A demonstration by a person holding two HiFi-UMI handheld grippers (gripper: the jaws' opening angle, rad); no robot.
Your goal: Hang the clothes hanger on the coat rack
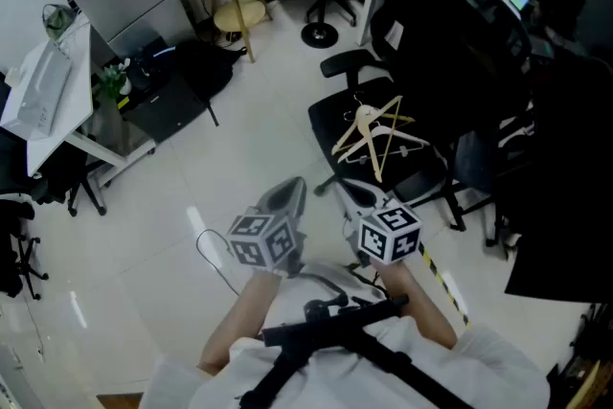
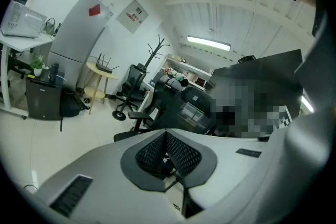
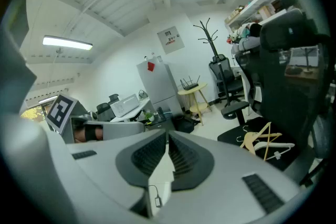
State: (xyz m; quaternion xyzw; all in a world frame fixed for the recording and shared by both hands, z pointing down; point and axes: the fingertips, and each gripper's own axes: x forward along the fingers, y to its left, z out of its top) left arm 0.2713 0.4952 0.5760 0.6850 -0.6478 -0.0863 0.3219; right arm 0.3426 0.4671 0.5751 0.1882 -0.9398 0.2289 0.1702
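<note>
The wooden hanger (image 1: 375, 134) lies on the chair (image 1: 426, 170) seat, just beyond both grippers; the coat rack (image 3: 209, 38) stands far off by the wall. Best to open the right gripper (image 1: 356, 193) before reaching, then take the hanger at its neck so the hook stays free. Both pairs of jaws are together and empty. The left gripper (image 1: 287, 198) and the right are held side by side near the body, tipped slightly down.

The coat rack (image 3: 212, 44) stands partly hidden behind office chairs (image 3: 223, 73).
</note>
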